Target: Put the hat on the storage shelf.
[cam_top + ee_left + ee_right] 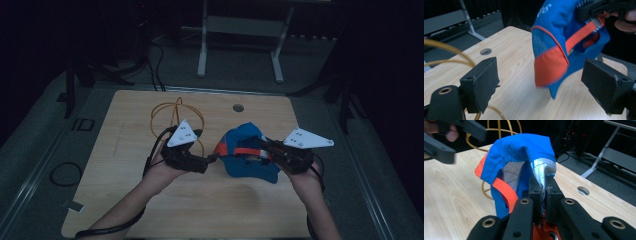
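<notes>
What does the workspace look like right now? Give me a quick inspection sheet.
Surface: wooden table, round hole near far edge.
Job's things: blue-and-orange cap, held above the table.
Clutter: gold wire frame behind left tool.
Grippers: right tool shut on cap's edge; left tool open, cap's brim between its jaws, untouched.
Cables: black cable along the left forearm; loop on floor.
Surroundings: dark room, grey stand legs.

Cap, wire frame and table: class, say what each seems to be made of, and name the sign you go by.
Cap: blue and orange cloth, matt; it folds softly, with a mesh panel inside.
Wire frame: probably thin metal wire with a yellowish coat; it keeps open round loops.
Table: pale wood or wood-look laminate, smooth; grain lines run across it.
</notes>
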`<state>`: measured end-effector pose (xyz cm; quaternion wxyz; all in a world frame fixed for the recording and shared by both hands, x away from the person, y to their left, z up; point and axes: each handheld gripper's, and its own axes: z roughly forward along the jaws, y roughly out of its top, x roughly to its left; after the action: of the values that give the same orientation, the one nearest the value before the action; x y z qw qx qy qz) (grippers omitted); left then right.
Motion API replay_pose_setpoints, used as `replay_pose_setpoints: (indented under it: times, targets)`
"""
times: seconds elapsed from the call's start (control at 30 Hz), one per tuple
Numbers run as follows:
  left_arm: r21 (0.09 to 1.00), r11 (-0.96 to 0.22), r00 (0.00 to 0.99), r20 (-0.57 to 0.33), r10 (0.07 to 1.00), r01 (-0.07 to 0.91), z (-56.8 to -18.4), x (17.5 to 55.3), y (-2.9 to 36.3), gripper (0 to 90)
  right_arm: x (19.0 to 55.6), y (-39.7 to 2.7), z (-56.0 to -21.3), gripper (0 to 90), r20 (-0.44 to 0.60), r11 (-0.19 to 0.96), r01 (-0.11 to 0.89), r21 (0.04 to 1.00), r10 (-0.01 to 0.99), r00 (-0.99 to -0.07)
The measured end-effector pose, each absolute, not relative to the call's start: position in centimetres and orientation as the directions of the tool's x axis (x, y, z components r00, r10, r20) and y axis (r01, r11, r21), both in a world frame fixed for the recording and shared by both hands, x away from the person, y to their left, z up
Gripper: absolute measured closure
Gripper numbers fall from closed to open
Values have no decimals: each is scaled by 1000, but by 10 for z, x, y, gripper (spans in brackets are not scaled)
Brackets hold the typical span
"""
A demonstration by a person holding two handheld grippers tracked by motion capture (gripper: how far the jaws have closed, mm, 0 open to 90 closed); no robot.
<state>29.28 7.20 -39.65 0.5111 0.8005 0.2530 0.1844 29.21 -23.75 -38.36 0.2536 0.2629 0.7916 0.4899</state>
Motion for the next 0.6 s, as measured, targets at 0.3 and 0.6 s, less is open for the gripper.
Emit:
replay_pose_setpoints:
  times: [0.3,0.6]
  targets:
    - [901,-384,825,56,563,201,-383,304,43,154,281,-230,-381,858,-159,392,138,909,634,-757]
    - [873,-438,835,67,546,216,-378,313,20,222,272,-222,-379,857,-176,409,114,905,606,-775]
